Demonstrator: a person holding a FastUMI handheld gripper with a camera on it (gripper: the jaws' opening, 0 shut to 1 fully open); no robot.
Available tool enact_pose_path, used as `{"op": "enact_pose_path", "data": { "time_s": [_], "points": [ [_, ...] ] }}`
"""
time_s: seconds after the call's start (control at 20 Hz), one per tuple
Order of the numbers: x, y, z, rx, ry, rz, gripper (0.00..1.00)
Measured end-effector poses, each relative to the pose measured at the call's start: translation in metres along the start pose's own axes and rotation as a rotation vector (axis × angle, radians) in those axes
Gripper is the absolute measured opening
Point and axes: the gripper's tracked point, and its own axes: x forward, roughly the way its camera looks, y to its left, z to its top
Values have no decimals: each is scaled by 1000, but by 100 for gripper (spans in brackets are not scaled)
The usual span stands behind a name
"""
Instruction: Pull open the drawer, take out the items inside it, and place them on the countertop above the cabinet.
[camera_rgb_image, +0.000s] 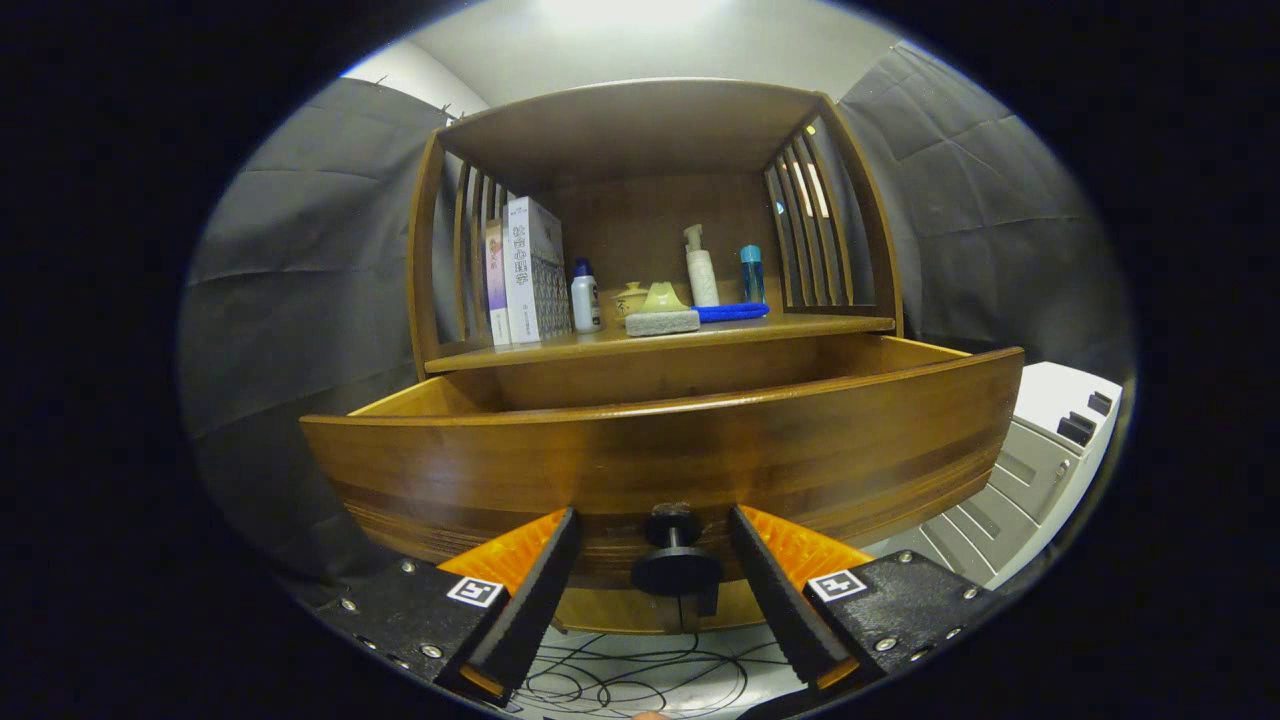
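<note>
Fingers (560, 540) are spread wide on either side of the knob (676, 560), untouched. Drawer (660, 460) is pulled out below the countertop (660, 340), so its contents can be reached.

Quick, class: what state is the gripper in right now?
Gripper: open, fingers apart either side of the drawer knob, not pressing it; holding nothing.

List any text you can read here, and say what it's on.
Nothing is legible.
White box: printed characters, too blurred to read.
Small white bottle: label too small to read.
Gripper, open around the drawer knob: square markers, no words.
</note>
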Motion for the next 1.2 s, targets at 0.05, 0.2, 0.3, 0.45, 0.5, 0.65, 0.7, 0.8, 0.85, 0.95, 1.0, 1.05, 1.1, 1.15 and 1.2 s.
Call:
{"op": "enact_pose_path", "data": {
  "time_s": [0.05, 0.2, 0.3, 0.45, 0.5, 0.65, 0.7, 0.8, 0.85, 0.95, 1.0, 1.05, 1.1, 1.15, 1.2],
  "points": [
    [5, 0, 1, 1, 5, -1, 95],
    [16, 0, 9, 17, 7, 0, 95],
    [24, -1, 15, 17, 0, -4, 95],
    [36, 1, 17, 17, -3, -8, 94],
    [40, 3, 18, 15, -1, -9, 95],
    [54, 3, 22, 18, 3, -10, 95],
    [59, 3, 22, 17, 5, -10, 95],
    [68, 3, 24, 15, 3, -12, 95],
    [72, 3, 25, 15, 0, -13, 95],
    [81, 3, 27, 12, -4, -14, 95],
    [85, 3, 27, 12, -6, -15, 95],
    [89, 3, 28, 12, -8, -16, 95],
    [93, 3, 29, 13, -9, -17, 95],
    [97, 3, 30, 13, -12, -18, 95],
    [101, 3, 30, 10, -14, -19, 95]
  ]
}}
